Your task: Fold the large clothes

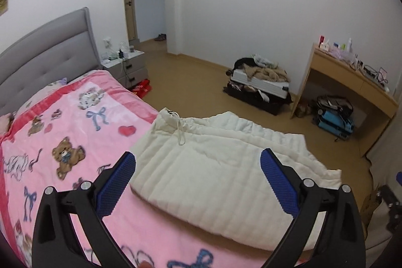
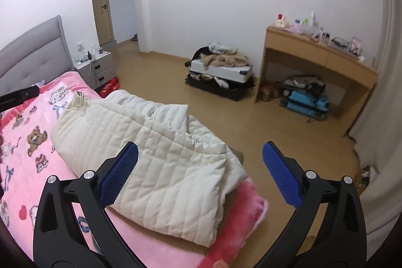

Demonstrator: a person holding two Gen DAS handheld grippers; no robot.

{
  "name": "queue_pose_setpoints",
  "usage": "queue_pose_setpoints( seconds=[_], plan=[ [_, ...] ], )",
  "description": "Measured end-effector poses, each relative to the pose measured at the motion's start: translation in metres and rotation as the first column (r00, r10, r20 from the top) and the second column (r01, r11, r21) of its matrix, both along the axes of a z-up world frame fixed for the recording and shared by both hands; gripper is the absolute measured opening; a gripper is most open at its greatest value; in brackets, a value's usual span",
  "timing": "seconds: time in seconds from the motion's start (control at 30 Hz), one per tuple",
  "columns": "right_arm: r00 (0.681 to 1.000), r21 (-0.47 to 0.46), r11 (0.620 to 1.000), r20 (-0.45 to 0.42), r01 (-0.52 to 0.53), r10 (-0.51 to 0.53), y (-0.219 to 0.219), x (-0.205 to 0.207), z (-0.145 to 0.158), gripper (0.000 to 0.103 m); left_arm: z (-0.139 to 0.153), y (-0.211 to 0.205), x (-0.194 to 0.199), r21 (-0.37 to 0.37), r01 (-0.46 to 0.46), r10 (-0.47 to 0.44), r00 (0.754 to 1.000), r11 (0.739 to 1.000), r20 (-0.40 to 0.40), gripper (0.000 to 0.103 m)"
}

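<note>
A cream quilted garment [image 1: 213, 167] with a drawstring lies folded near the foot corner of the bed, on a pink blanket [image 1: 62, 129]. In the right wrist view the same cream quilted garment [image 2: 155, 150] is bunched in layers by the pink blanket's [image 2: 30, 162] corner. My left gripper [image 1: 198, 162] hangs above the garment, open, its blue pads wide apart with nothing held. My right gripper [image 2: 201, 155] is open too, raised over the garment's right edge and clear of the cloth. A black part of the left gripper shows at the left edge of the right wrist view.
A grey headboard [image 1: 45, 49] and a nightstand [image 1: 125, 67] stand at the bed's far end. On the floor are open suitcases [image 1: 258, 89] with clothes, and a wooden desk [image 1: 351, 84] with bags [image 1: 334, 117] under it. A doorway [image 1: 145, 4] lies beyond.
</note>
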State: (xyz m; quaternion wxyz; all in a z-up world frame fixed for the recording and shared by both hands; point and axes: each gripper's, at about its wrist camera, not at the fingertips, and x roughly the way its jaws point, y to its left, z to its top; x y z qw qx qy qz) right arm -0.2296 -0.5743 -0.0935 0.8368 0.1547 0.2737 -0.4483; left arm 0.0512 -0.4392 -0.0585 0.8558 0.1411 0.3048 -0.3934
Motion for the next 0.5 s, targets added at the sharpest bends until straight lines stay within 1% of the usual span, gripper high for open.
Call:
queue_pose_setpoints(
  seconds=[0.07,0.1,0.17,0.23,0.3,0.43,0.5],
  plan=[
    [1.000,-0.020,1.000,-0.007,-0.012,0.012,0.012,-0.002,0.006,0.095,0.009,0.012,-0.015,-0.018,0.012,-0.012,1.000,1.000,-0.020,0.098],
    [1.000,-0.036,0.999,-0.015,-0.014,0.014,0.019,-0.002,0.011,0.095,0.013,0.019,-0.022,-0.029,0.027,-0.028,0.999,0.999,-0.043,0.098],
    [1.000,-0.050,0.999,-0.019,-0.018,0.017,0.028,-0.003,0.018,0.095,0.020,0.027,-0.035,-0.041,0.057,-0.059,0.997,0.998,-0.057,0.098],
    [1.000,-0.048,0.999,-0.012,-0.005,0.004,0.036,-0.005,0.025,0.095,0.028,0.033,-0.051,-0.036,0.095,-0.097,0.994,0.995,-0.044,0.098],
    [1.000,-0.056,0.998,-0.027,0.013,-0.014,0.042,-0.007,0.031,0.095,0.034,0.040,-0.065,-0.040,0.128,-0.130,0.990,0.991,-0.053,0.098],
    [1.000,-0.064,0.998,-0.028,0.011,-0.013,0.054,-0.015,0.041,0.095,0.039,0.047,-0.079,-0.020,0.164,-0.165,0.985,0.986,-0.058,0.098],
    [0.999,-0.076,0.997,-0.047,0.000,-0.003,0.061,-0.019,0.045,0.095,0.040,0.049,-0.083,-0.011,0.188,-0.189,0.981,0.982,-0.052,0.098]
  ],
)
